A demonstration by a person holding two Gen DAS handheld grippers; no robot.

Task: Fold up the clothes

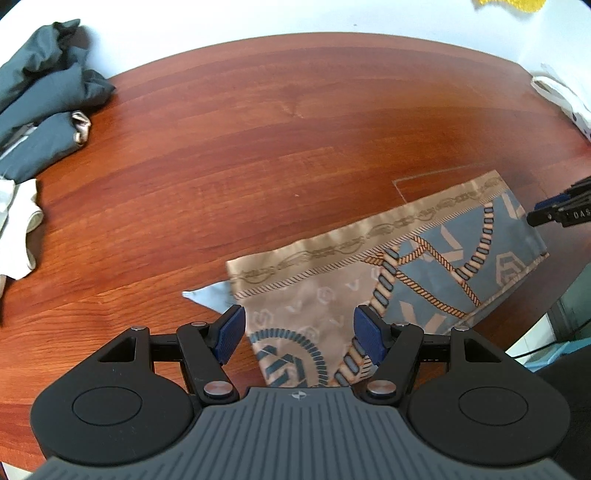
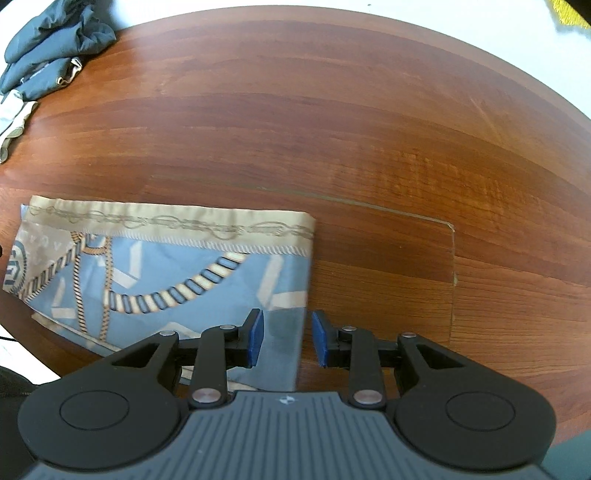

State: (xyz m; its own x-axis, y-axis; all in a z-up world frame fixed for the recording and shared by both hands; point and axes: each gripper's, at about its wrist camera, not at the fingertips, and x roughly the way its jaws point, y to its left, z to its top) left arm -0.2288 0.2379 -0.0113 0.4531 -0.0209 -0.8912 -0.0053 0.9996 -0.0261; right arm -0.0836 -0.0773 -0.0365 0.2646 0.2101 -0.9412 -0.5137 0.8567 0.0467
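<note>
At the tabletop's [image 1: 295,122] far left corner I see a crumpled dark grey garment [image 1: 44,99], and just nearer along the left edge a cream-white garment [image 1: 18,229] touching it. Both show again, small, at the top left of my right wrist view.

My left gripper [image 1: 299,332] hovers over the near edge with its jaws wide open and nothing between the blue pads [image 1: 231,334]. Below and ahead of them lies the folded patterned scarf [image 1: 388,266], tan and blue-grey with rope and chain prints. It lies flat on the wood by the near edge, its tan chain-print border facing the far side. A pale blue-grey corner of a lower layer pokes out at the scarf's left end, just beyond my left pad.

My right gripper [image 2: 286,338] is over the scarf's right end [image 2: 166,266]. Its jaws are open, narrower than the left pair, and they straddle the scarf's right edge: the left pad sits above the cloth, the right pad above bare wood. I cannot tell whether either pad touches the fabric. In the left wrist view this gripper's black tip shows at the frame's right side, beside the scarf's right end.

A thin rectangular seam [image 2: 452,258] in the wood runs just right of the scarf. At the tabletop's far right edge sits a white cloth item [image 1: 561,99], and beyond the far right corner something yellow [image 1: 513,4].
</note>
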